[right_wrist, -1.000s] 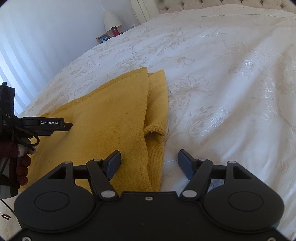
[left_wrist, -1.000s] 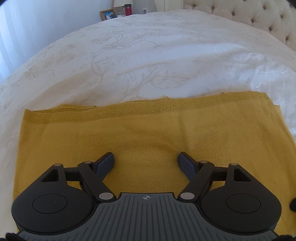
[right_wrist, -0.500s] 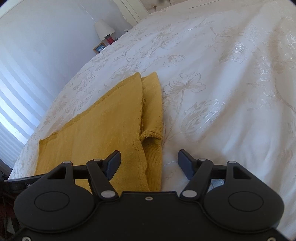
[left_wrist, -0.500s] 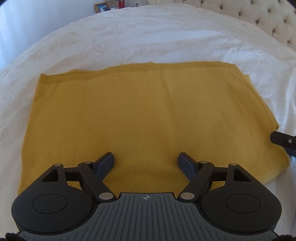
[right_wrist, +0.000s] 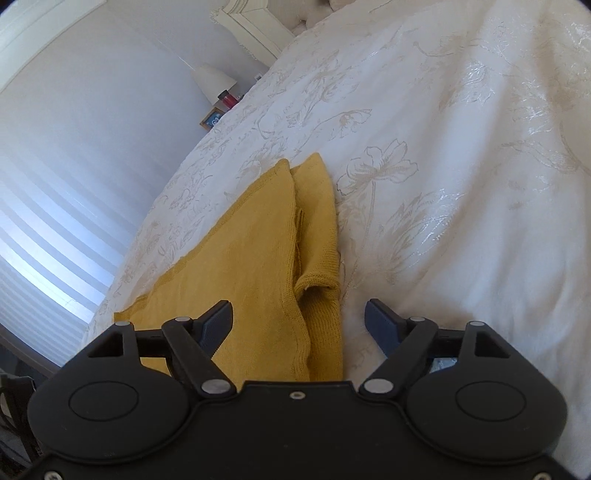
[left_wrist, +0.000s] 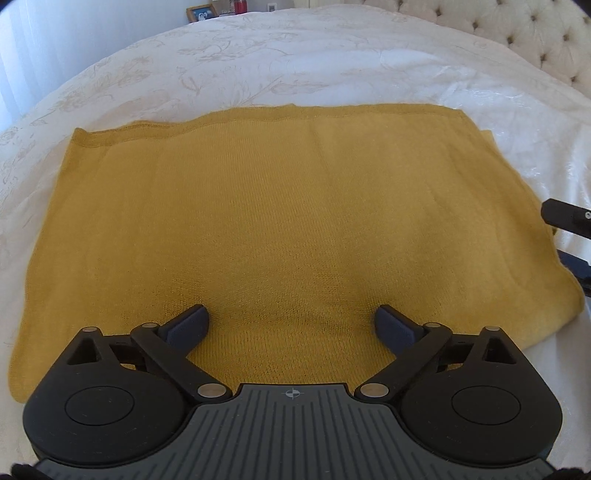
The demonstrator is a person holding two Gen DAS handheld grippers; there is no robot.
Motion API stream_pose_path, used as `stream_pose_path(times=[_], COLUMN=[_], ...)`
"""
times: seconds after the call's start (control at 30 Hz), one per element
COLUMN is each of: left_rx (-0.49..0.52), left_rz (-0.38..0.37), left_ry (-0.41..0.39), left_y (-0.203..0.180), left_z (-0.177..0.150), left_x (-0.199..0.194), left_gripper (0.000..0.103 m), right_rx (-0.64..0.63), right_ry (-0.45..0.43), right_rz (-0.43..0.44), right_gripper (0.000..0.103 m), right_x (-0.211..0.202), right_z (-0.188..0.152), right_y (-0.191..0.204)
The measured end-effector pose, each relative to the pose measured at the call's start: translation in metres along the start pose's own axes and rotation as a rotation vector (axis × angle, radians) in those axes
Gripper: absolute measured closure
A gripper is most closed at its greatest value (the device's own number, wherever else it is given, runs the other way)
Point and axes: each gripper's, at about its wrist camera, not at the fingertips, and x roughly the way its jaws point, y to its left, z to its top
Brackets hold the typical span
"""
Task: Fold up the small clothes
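Note:
A mustard-yellow knit garment (left_wrist: 266,221) lies flat on the white bed, folded into a wide rectangle. My left gripper (left_wrist: 291,325) hovers over its near edge with jaws opening wide, nothing pinched between them. In the right wrist view the same garment (right_wrist: 258,258) shows its right side, with a sleeve cuff (right_wrist: 317,280) folded along the edge. My right gripper (right_wrist: 298,323) stands over that edge, jaws opening, the cloth's border below the gap and no pad pressing on it. Part of the right gripper (left_wrist: 567,218) shows at the right rim of the left wrist view.
The white floral bedspread (left_wrist: 295,62) spreads all round the garment. A tufted headboard (left_wrist: 517,33) stands at the far right. A lamp (right_wrist: 214,79), a red cup (right_wrist: 227,99) and a small picture frame (right_wrist: 212,118) sit on a nightstand beyond the bed. Window blinds (right_wrist: 44,236) are at left.
The left gripper drew back toward the garment's near edge, so more cloth shows, and its jaws spread wider. The right gripper rolled, tilting its view, and opened a little more.

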Motion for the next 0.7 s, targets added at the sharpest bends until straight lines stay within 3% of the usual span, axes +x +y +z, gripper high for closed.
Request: stream_pose_path(times=[0.1, 0.3, 0.5, 0.7], left_rx=[0.0, -0.009, -0.079, -0.097], left_rz=[-0.003, -0.026, -0.101, -0.063], left_ry=[-0.002, 0.001, -0.003, -0.071], left_y=[0.0, 0.003, 0.025, 0.057], left_z=[-0.002, -0.002, -0.014, -0.031], left_x=[0.0, -0.004, -0.029, -0.06], left_gripper=[0.004, 0.005, 0.012, 0.012], right_rx=[0.039, 0.087, 0.044, 0.035], right_ry=[-0.005, -0.032, -0.031, -0.035], right_rz=[0.086, 0.168, 0.152, 0.148], right_gripper=[0.022, 0.022, 0.022, 0.022], right_x=[0.008, 0.011, 0.01, 0.007], right_z=[0.005, 0.004, 0.001, -0.003], right_y=[-0.005, -0.011, -0.006, -0.006])
